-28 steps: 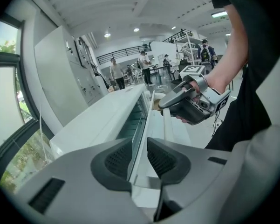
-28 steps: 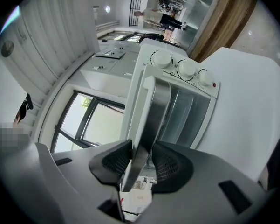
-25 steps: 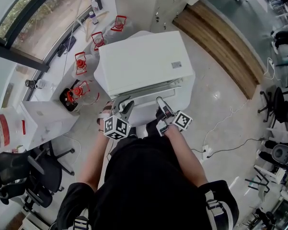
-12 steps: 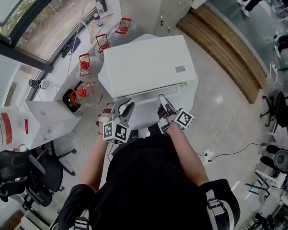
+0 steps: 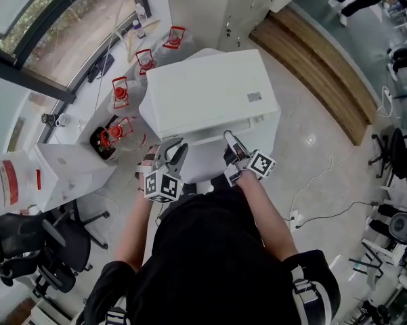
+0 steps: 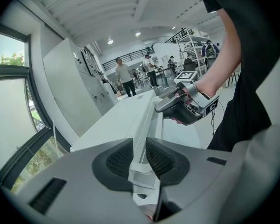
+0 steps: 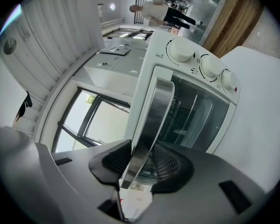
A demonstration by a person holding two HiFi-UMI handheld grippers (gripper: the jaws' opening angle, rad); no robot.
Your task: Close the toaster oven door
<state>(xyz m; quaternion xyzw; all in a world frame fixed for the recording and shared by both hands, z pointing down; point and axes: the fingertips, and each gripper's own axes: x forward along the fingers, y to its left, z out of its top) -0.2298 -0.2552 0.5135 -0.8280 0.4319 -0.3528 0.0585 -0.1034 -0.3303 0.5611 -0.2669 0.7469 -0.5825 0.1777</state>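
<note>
Both sets of jaws are gripping the brushed-metal bar handle point(image 7: 153, 120) on the door of the white toaster oven point(image 5: 210, 90). The left gripper point(image 6: 139, 158), jaws just closing in, is pinching its left end. The right gripper point(image 7: 142, 164) is clamping its right end. Both forearms are reaching forward side by side.

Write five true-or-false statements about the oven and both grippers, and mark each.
1. The right gripper is shut on the handle. True.
2. The left gripper is empty. False: its jaws have just been closing, and they clamp the handle's end.
3. The oven has two knobs. False: there are three knobs.
4. The door hangs wide open. False: it stands upright against the oven's front, shut or nearly so.
5. The oven is white. True.
</note>
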